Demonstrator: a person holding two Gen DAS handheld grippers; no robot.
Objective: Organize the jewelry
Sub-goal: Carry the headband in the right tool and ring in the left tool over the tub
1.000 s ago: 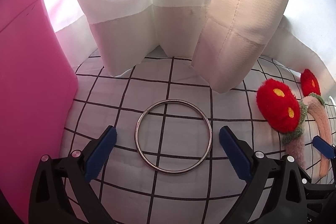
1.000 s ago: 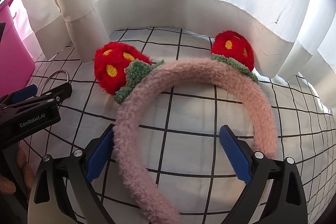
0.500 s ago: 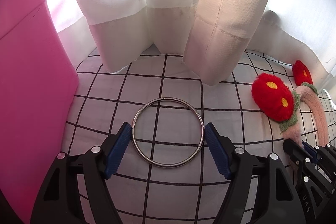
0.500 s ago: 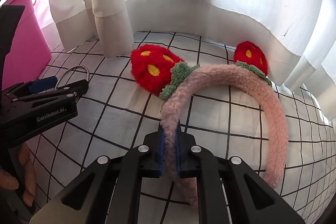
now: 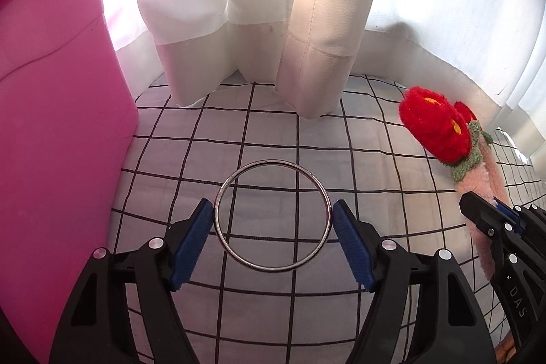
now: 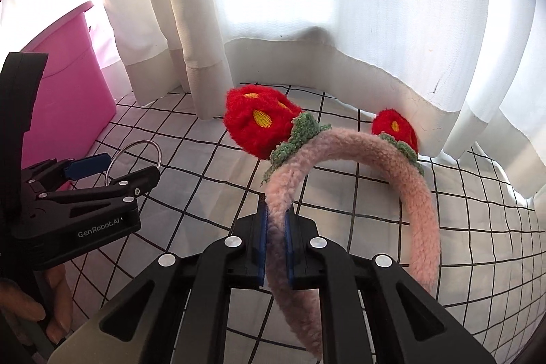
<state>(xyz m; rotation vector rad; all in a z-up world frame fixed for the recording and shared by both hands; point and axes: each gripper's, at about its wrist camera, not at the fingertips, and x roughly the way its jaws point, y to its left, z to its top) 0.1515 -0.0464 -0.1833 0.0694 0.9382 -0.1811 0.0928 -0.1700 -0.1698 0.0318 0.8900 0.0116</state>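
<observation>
A thin metal ring [image 5: 273, 162] sits between the blue pads of my left gripper [image 5: 272, 213], which press on its two sides and hold it just above the checked cloth [image 5: 273, 125]. From the right wrist view the ring [image 6: 143, 143] stands tilted up in the left gripper [image 6: 131, 167]. My right gripper [image 6: 275, 213] is shut on one arm of a fluffy pink headband [image 6: 419, 193] with two red plush strawberries. Its near end is raised and its far end is low by the curtain. The headband [image 5: 477, 172] and right gripper [image 5: 484, 208] show at the right edge of the left wrist view.
A pink plastic bin [image 5: 61, 125] stands close on the left, also seen as the pink bin [image 6: 68, 84] in the right wrist view. White curtains [image 5: 256, 5] hang down to the cloth along the back. A person's hand [image 6: 51, 312] holds the left gripper's handle.
Both grippers went from wide open to closed, the left on the ring, the right on the headband's arm. Both have since risen and drawn back, taking the ring and the headband's near end up.
</observation>
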